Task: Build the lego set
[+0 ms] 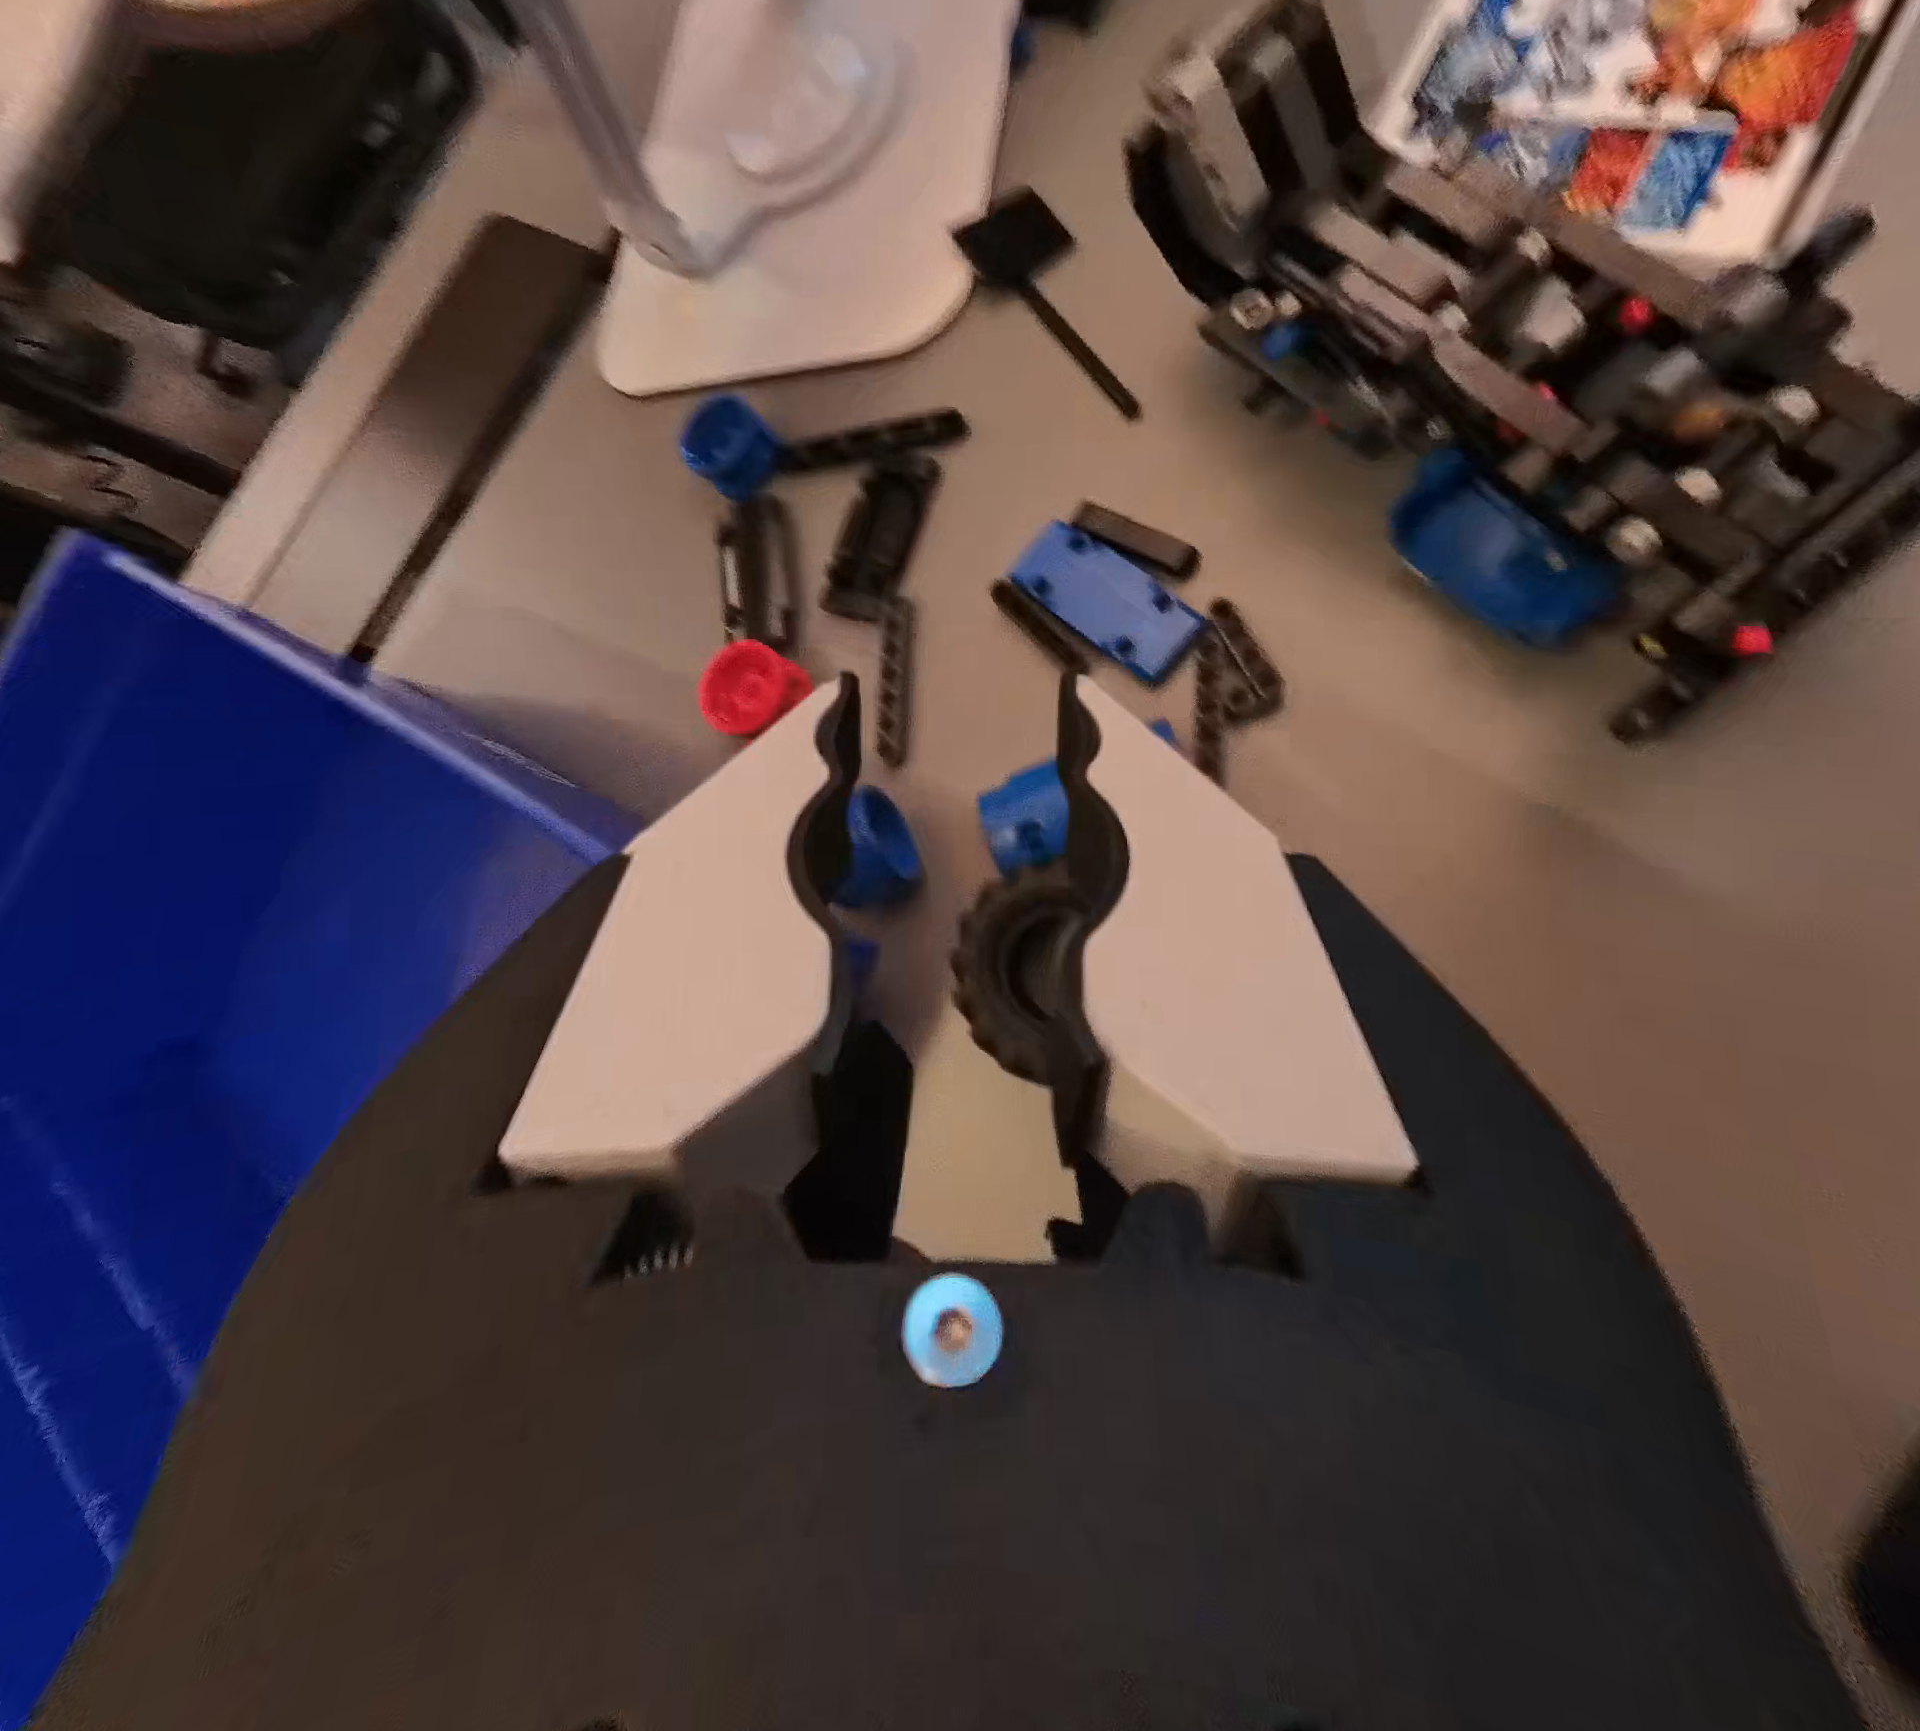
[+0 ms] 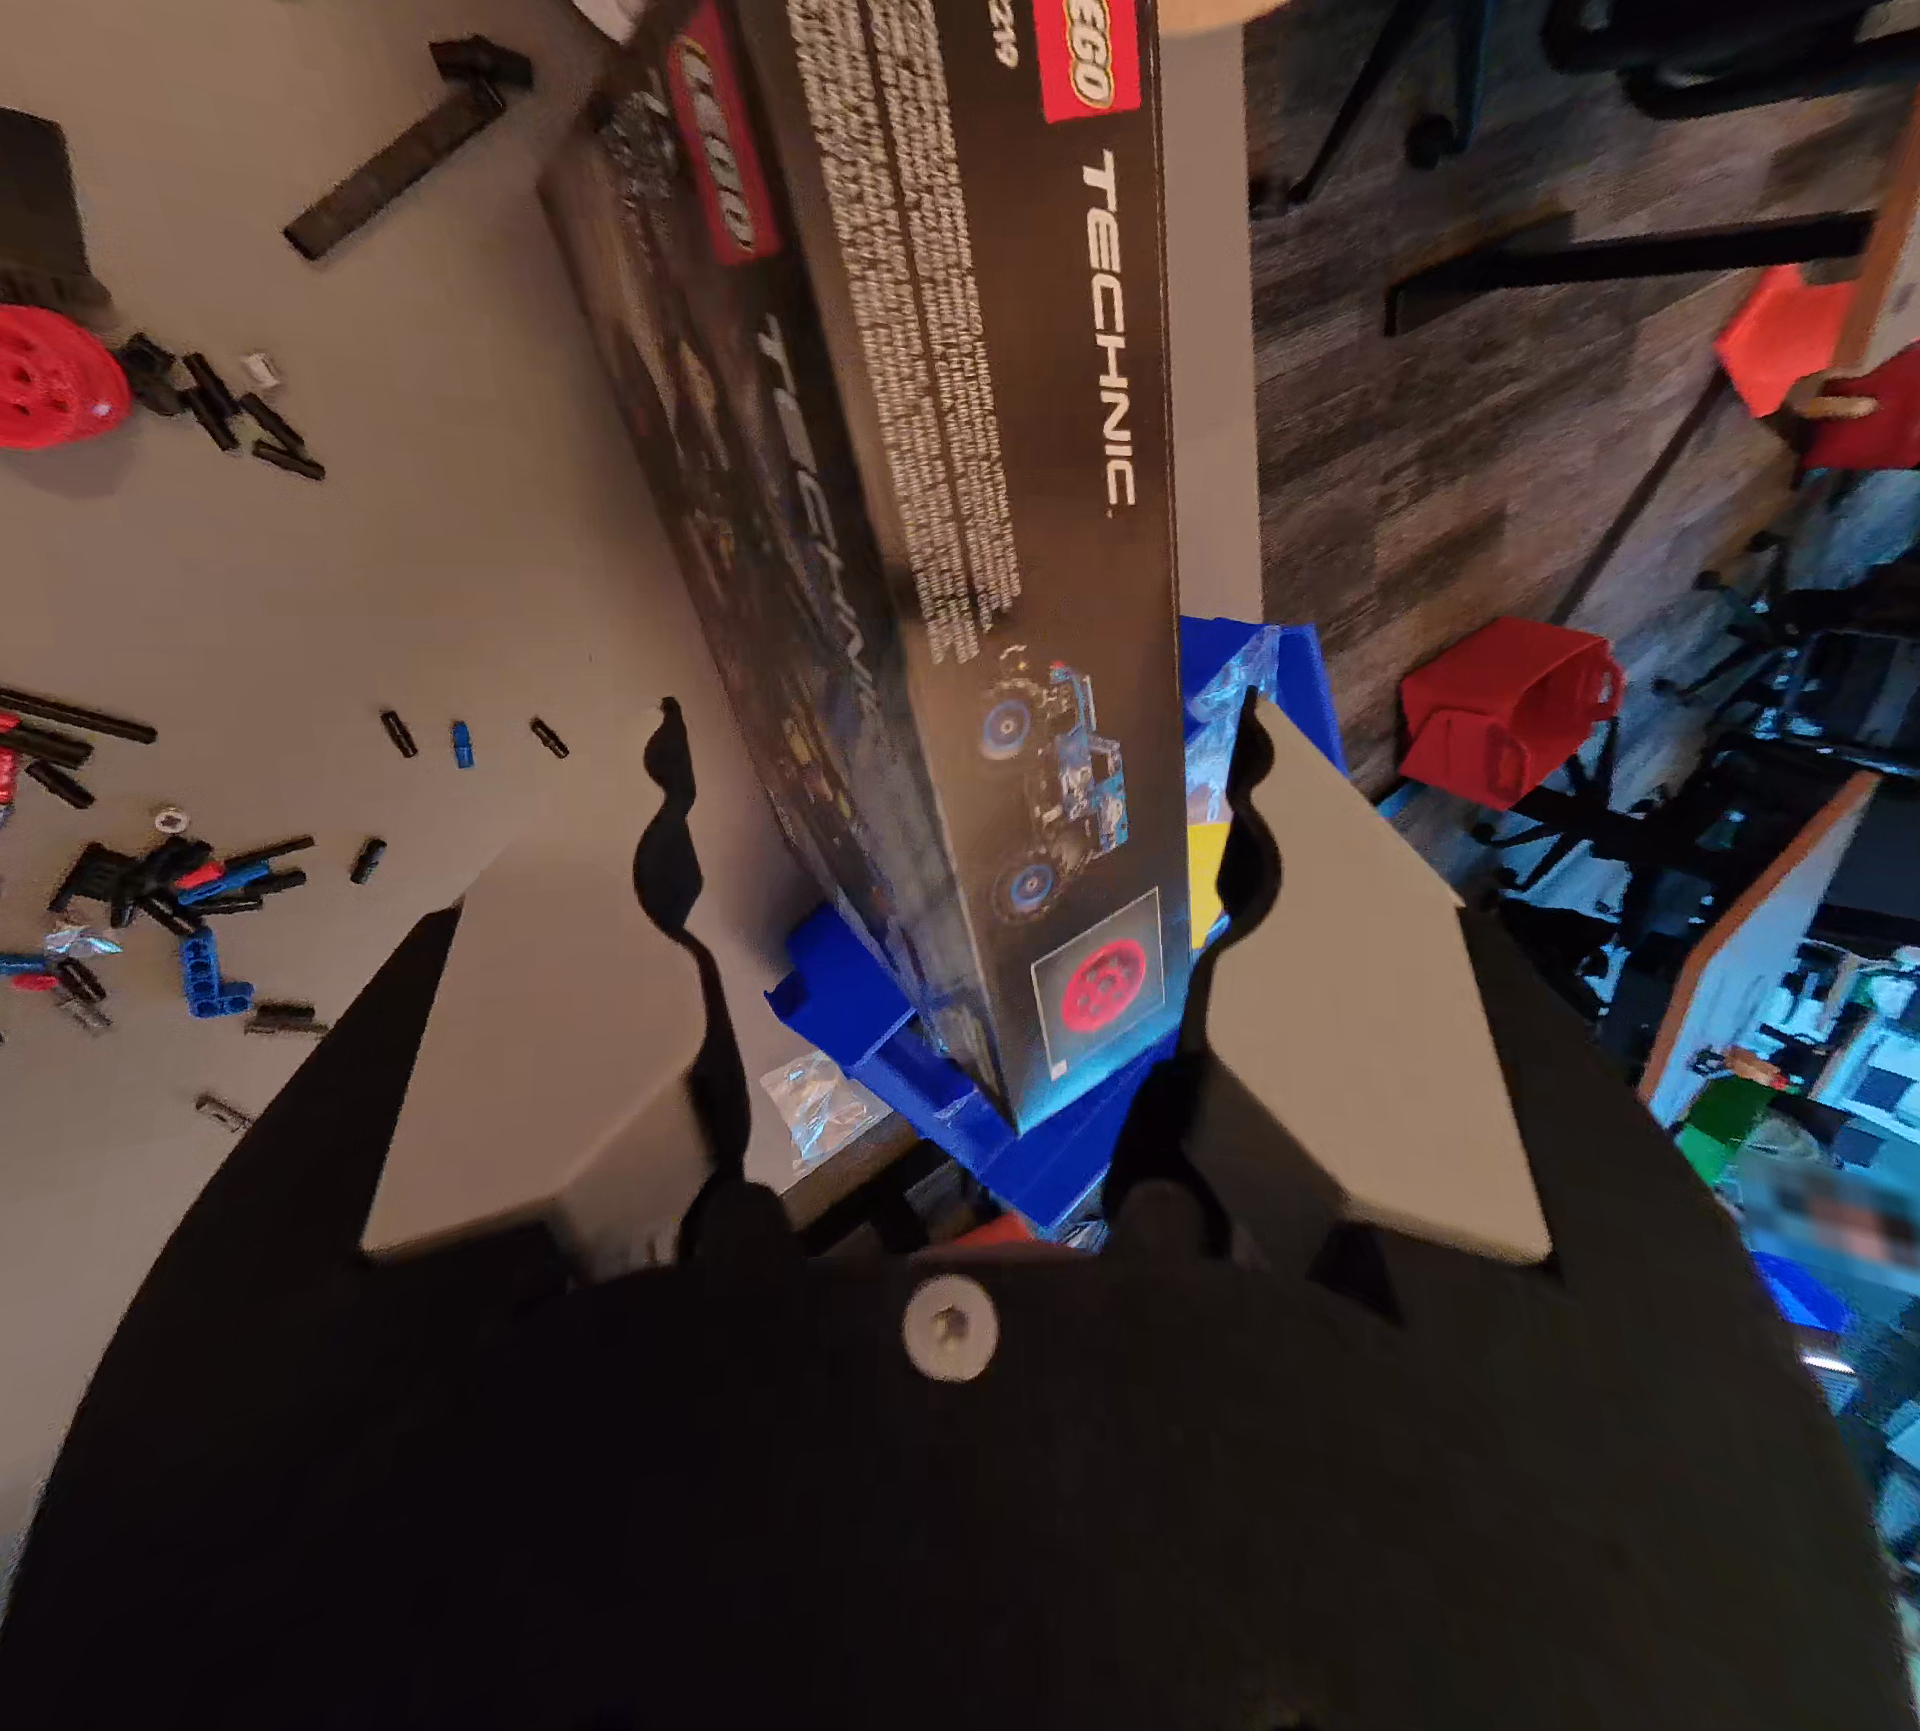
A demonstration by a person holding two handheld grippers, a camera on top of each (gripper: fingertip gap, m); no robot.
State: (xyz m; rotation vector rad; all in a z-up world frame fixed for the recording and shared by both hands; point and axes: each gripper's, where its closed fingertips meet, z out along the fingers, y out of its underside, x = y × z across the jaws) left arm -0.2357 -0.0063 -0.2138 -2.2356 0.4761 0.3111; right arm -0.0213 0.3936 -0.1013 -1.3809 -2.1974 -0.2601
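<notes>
In the left wrist view my left gripper (image 1: 956, 725) is open and empty above the grey table (image 1: 1351, 902). Under its fingers lie a black tyre (image 1: 1013, 964) and two blue wheel hubs (image 1: 878, 850) (image 1: 1023, 814). A red hub (image 1: 748, 684) lies just left of the fingertips. A blue panel (image 1: 1107, 595) and black beams (image 1: 883, 528) lie ahead. The partly built black and blue model (image 1: 1558, 403) stands at the right. In the right wrist view my right gripper (image 2: 956, 725) is wide open. The black set box (image 2: 935, 331) shows between its fingers, untouched, and leans in a blue bin (image 2: 1039, 1151).
A white lamp base (image 1: 800, 227) stands behind the loose parts, and a blue bin (image 1: 260, 954) is at the left. A printed sheet (image 1: 1662, 50) lies behind the model. In the right wrist view a red hub (image 2: 52, 388), loose pins (image 2: 156, 881) and black beams (image 2: 395, 164) lie on the table; the floor is at the right. One gripper's finger ends stand about 45 cm off the other's. To reach the red hub (image 1: 748, 684) in a straight line is about 11 cm for my left fingers, about 45 cm for my right.
</notes>
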